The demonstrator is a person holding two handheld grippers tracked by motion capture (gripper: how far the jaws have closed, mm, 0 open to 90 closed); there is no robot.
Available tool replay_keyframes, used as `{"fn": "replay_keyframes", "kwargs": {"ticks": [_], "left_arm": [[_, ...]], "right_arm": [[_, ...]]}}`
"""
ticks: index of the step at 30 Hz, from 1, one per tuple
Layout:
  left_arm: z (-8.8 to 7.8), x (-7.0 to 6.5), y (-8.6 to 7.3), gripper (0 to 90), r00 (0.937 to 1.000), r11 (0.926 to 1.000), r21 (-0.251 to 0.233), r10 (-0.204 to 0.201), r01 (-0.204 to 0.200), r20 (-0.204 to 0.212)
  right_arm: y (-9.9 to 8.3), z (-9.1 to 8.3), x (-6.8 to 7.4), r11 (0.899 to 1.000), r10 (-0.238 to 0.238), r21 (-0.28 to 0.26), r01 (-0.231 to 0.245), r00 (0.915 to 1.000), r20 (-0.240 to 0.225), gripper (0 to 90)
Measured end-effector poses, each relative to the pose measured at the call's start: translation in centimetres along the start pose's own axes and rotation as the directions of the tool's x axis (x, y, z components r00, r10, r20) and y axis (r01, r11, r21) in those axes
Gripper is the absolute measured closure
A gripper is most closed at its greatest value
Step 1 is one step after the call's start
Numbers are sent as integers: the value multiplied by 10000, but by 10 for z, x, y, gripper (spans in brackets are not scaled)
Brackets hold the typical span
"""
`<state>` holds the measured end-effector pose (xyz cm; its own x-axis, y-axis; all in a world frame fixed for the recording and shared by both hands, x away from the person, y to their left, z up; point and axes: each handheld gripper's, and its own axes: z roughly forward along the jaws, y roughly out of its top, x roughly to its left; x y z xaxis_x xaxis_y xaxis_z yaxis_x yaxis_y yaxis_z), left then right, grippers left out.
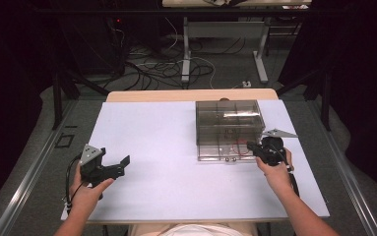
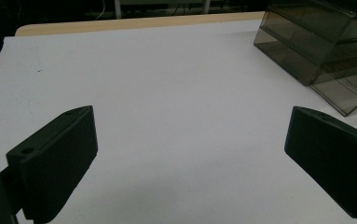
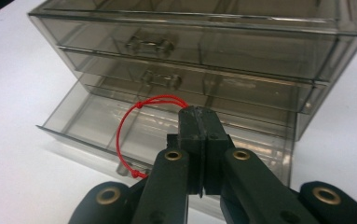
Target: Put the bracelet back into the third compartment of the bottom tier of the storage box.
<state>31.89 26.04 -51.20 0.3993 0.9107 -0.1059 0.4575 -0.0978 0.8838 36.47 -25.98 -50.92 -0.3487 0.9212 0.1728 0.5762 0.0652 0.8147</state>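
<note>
1. While the left tool [image 1: 111, 166] rests at the lower left of the high view over bare white worktop [image 1: 166, 162], the right tool [image 1: 253, 147] sits at the centre right, against the front of the smoky clear drawer unit [image 1: 229, 120].
2. Seen in the right gripper view, the right tool [image 3: 199, 116] has its two jaws pressed flat together, and the red cord loop [image 3: 128, 122] runs in at their tip, so it appears pinched there.
3. That loop arcs from the jaw tip down to the front edge of the bottom drawer [image 3: 92, 126], which stands pulled out from the unit; the two drawers above it sit flush.
4. Seen in the left gripper view, the left tool [image 2: 190, 154] has its jaws spread wide with nothing between them, and the drawer unit [image 2: 325, 51] lies at the upper right of that frame, well apart from it.
</note>
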Motion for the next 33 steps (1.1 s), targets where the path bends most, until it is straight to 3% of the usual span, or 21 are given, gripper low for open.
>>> {"fn": "replay_keyframes", "kwargs": {"ticks": [3,33], "left_arm": [[0,-1,0,24,10000,10000,-27,-29,29,-6],[0,0,1,24,10000,10000,47,23,-23,48]], "right_arm": [[-1,1,-3,9998,181,35,-181,9998,105,900],[-10,15,-22,9992,304,230,-323,9965,780,900]]}}
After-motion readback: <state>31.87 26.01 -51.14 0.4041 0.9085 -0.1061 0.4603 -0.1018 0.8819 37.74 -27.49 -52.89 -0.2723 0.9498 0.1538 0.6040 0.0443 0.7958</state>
